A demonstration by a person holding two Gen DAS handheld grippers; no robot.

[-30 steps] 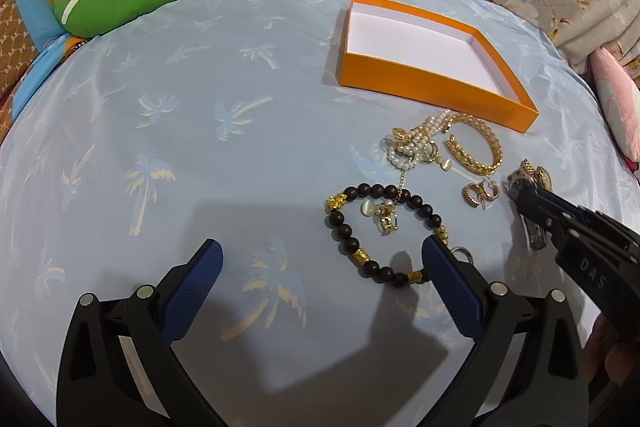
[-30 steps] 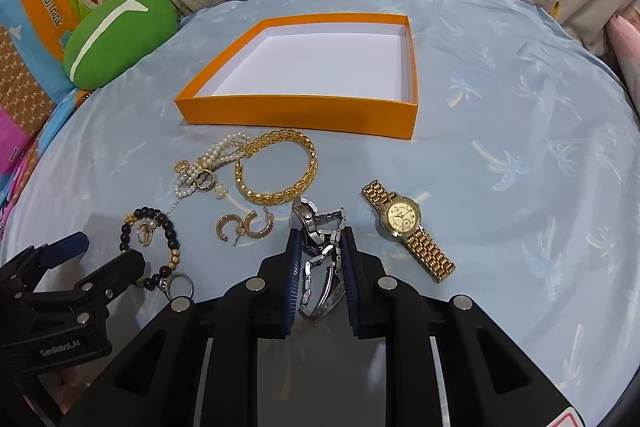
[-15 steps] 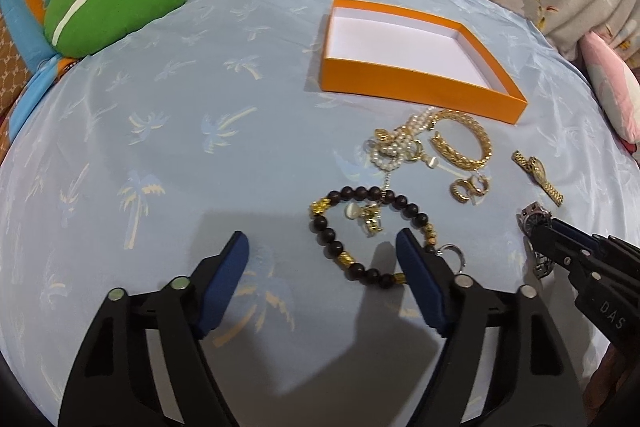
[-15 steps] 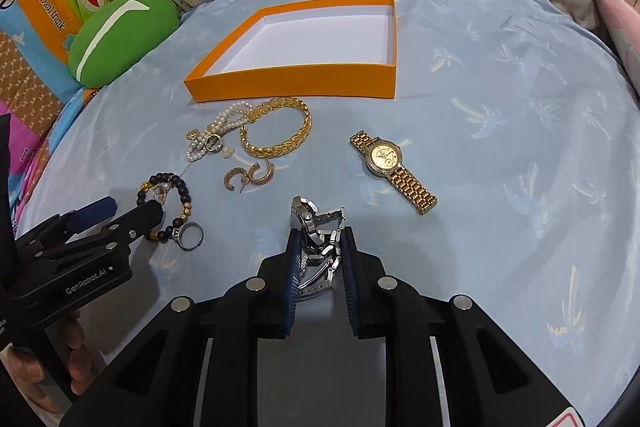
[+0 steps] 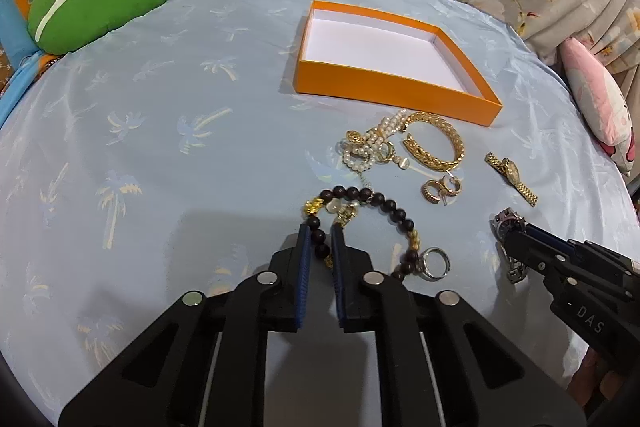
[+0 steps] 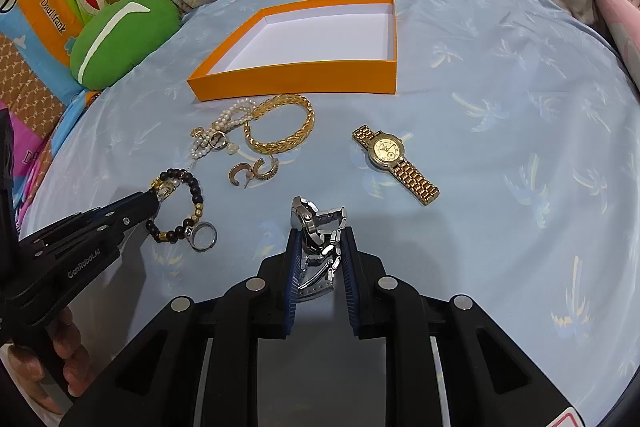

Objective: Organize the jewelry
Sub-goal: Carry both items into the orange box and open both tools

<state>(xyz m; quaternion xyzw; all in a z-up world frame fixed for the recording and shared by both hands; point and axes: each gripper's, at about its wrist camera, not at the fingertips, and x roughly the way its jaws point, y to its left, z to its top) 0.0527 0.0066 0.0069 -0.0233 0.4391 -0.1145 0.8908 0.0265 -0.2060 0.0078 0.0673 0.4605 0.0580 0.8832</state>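
Left gripper (image 5: 320, 239) clamped on dark round-bead bracelet with gold charms (image 5: 362, 223), lying on pale blue palm-print cloth (image 5: 160, 147). Right gripper (image 6: 320, 247) clamped on silver metal-link watch (image 6: 316, 227), on same cloth. Gold watch (image 6: 394, 157), gold braided bangle (image 6: 280, 127), pearl strand (image 6: 224, 127) near shallow orange cardboard box with white interior (image 6: 296, 83).

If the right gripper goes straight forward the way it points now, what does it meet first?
The right gripper, shut on the silver watch, faces bare cloth between the earrings and gold watch. The orange box wall probably comes first, though depth is unclear.
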